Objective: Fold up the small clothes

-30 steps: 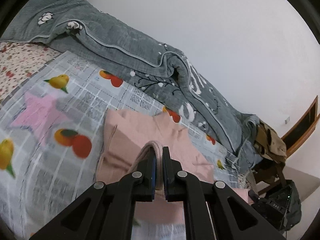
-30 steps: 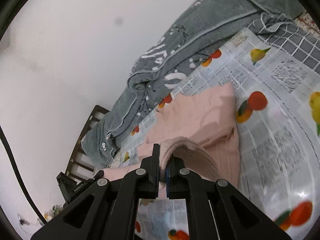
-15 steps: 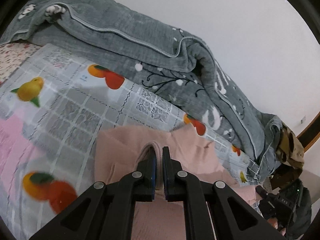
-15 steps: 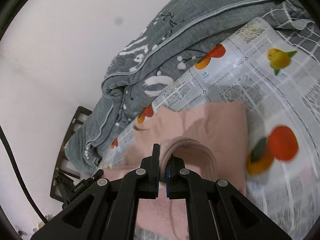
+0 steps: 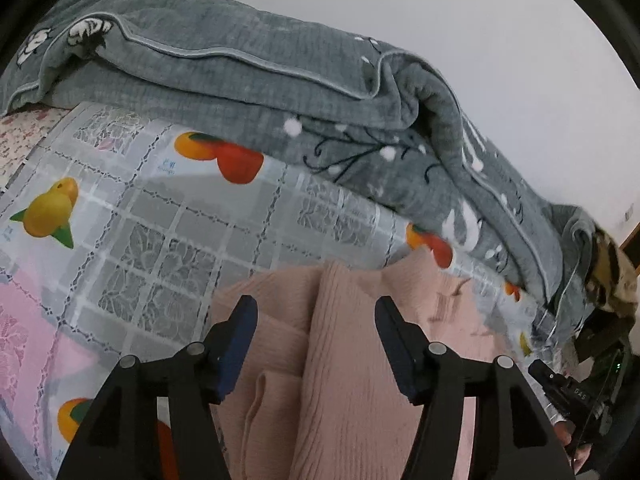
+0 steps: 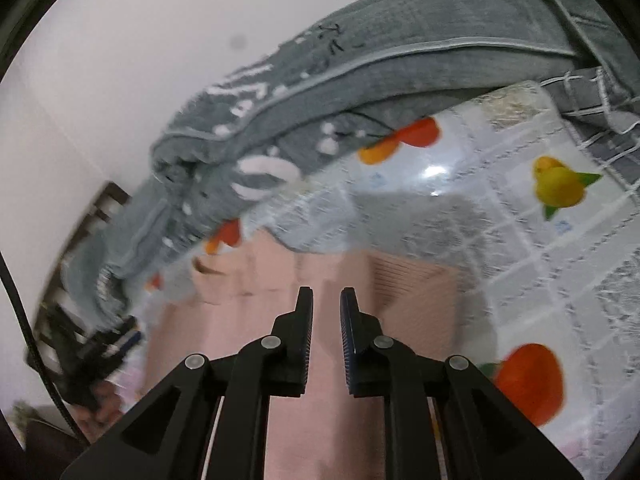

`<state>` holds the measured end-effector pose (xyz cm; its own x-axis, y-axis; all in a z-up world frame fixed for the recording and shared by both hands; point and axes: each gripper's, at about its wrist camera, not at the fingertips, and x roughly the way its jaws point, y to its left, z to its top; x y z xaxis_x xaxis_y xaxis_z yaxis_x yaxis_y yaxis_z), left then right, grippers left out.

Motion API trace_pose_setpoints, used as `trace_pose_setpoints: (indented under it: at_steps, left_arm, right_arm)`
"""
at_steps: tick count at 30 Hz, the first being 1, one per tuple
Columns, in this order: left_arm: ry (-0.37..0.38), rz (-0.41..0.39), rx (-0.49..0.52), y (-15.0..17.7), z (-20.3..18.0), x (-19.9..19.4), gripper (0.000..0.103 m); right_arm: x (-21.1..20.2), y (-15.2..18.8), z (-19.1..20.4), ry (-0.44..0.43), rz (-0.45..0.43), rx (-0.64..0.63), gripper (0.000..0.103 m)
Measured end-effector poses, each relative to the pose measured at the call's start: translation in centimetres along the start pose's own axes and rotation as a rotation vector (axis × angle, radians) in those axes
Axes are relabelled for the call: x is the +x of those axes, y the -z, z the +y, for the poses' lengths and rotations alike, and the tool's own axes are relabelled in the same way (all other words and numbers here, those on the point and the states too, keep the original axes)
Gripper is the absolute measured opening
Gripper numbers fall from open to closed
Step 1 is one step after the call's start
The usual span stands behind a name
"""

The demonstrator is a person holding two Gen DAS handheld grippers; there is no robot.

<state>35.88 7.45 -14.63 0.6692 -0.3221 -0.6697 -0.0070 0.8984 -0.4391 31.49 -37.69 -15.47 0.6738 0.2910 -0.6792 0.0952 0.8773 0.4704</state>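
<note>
A pink ribbed knit garment (image 5: 344,360) lies folded on the fruit-print plastic sheet (image 5: 140,248) on the bed. My left gripper (image 5: 316,312) is wide open just above the garment, one finger on each side of a raised fold, holding nothing. In the right wrist view the same pink garment (image 6: 416,296) lies under my right gripper (image 6: 326,300), which is open by a narrow gap and empty. That view is blurred by motion.
A rumpled grey quilt (image 5: 248,80) lies along the far side of the sheet against the white wall, also in the right wrist view (image 6: 360,80). A flowered bedsheet (image 5: 20,136) shows at left. Dark gear and a bed frame (image 5: 592,380) sit at the far right.
Both grippers were shut on the pink garment's edge and carried it forward over the garment. Now both have opened and let go, and the cloth lies folded on the sheet.
</note>
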Motion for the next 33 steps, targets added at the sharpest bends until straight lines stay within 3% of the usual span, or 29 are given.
trace_pose_setpoints:
  at_steps: [7, 12, 16, 22, 26, 33]
  left_arm:
    - [-0.082, -0.015, 0.113, 3.1, -1.4, -2.0, 0.059]
    - [-0.099, -0.012, 0.132, 7.7, -0.7, -5.8, 0.062]
    - [-0.117, 0.025, 0.107, 11.8, 0.3, -8.6, 0.062]
    - [0.051, 0.089, -0.004, 16.4, 1.7, -10.1, 0.062]
    - [0.125, 0.093, -0.053, 16.7, 1.3, -9.4, 0.062]
    - [0.146, 0.032, -0.158, 15.4, 2.0, -7.0, 0.062]
  right_arm:
    - [-2.5, 4.1, -0.3, 0.094, 0.028, -0.093, 0.015]
    - [-6.7, 7.9, -0.2, 0.082, 0.008, -0.102, 0.034]
    - [-9.6, 11.2, 0.0, 0.098, -0.007, -0.115, 0.035]
    - [-10.2, 16.2, 0.2, 0.067, 0.073, -0.141, 0.035]
    - [-10.4, 17.6, 0.8, 0.066, 0.016, -0.151, 0.038]
    - [-8.7, 17.1, 1.5, 0.031, 0.014, -0.081, 0.039]
